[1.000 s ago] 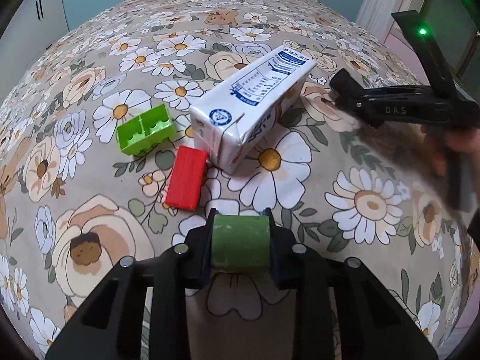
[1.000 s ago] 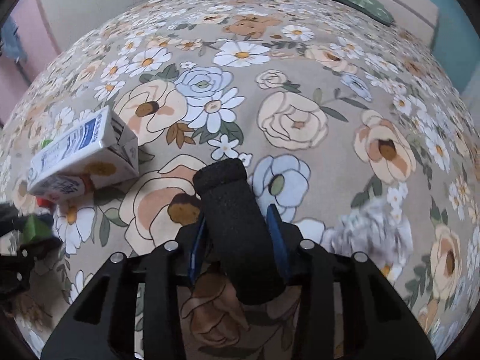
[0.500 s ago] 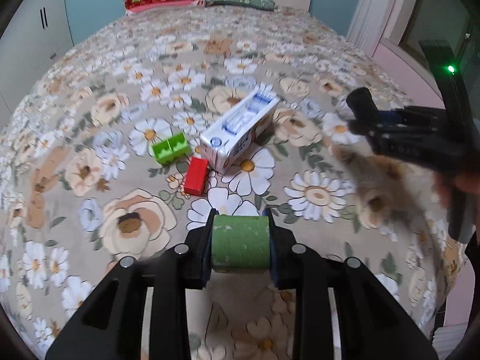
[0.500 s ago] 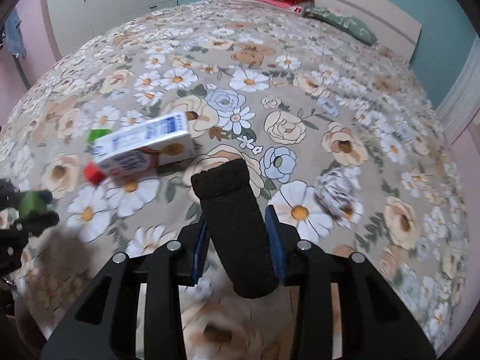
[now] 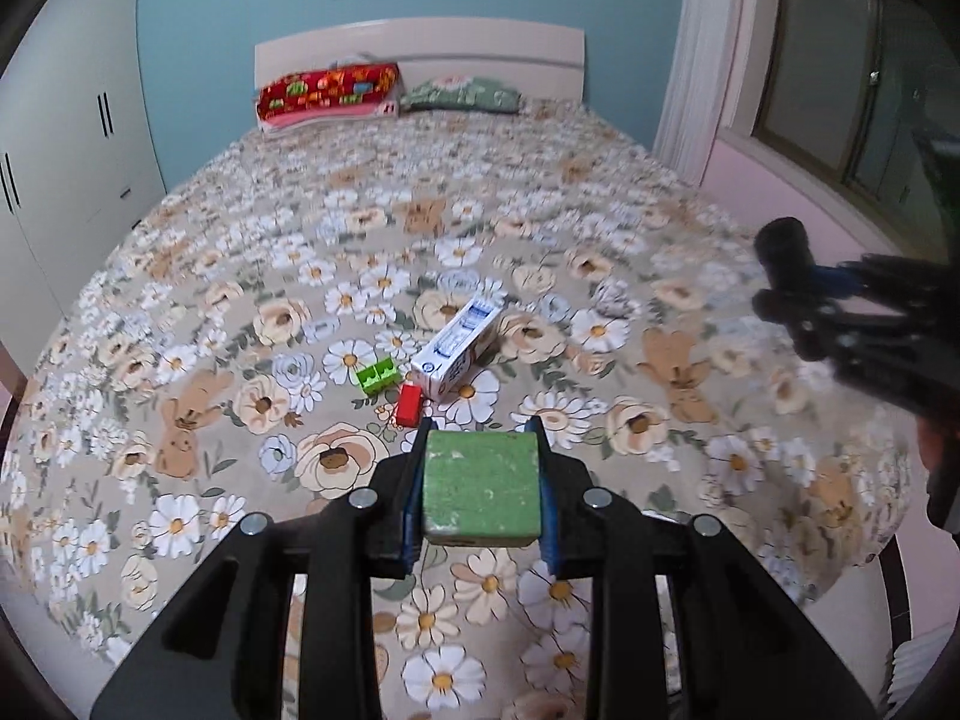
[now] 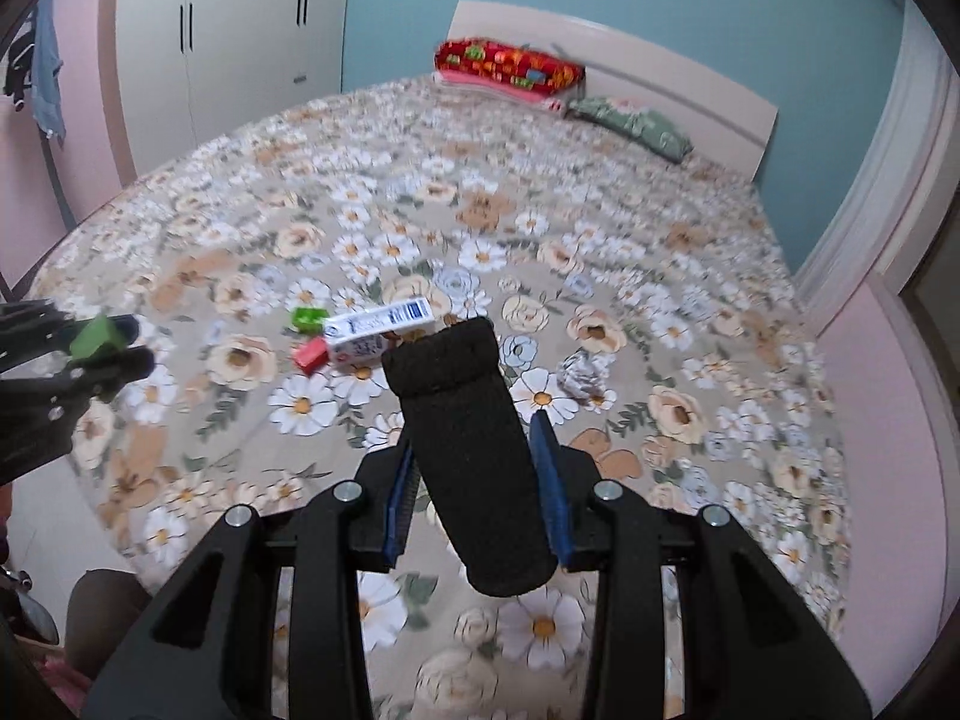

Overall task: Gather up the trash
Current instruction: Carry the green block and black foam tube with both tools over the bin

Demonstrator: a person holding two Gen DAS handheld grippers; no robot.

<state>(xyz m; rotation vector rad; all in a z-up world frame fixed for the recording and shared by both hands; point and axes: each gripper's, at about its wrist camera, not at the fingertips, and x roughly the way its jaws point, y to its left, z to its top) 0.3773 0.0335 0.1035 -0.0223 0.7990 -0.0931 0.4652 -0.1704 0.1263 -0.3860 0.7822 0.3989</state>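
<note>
My left gripper (image 5: 480,495) is shut on a green block (image 5: 480,489), held high above the flowered bed; it shows at the left of the right wrist view as the left gripper (image 6: 105,351) with the green block (image 6: 96,336). My right gripper (image 6: 477,468) is shut on a black foam cylinder (image 6: 468,450), seen at the right edge of the left wrist view as the black cylinder (image 5: 783,252). On the bed lie a white milk carton (image 5: 459,348), a small green tray (image 5: 377,376), a red block (image 5: 408,405) and a crumpled paper ball (image 6: 579,373).
The bed (image 5: 240,252) fills both views, with a red pillow (image 5: 327,90) and a green pillow (image 5: 462,95) at the headboard. White wardrobes (image 6: 210,30) stand to the left, a curtain and window (image 5: 840,90) to the right. The foot edge of the bed lies below both grippers.
Both grippers have risen and drawn back from the bed, each still holding its object. The carton, tray and red block now look small and far off.
</note>
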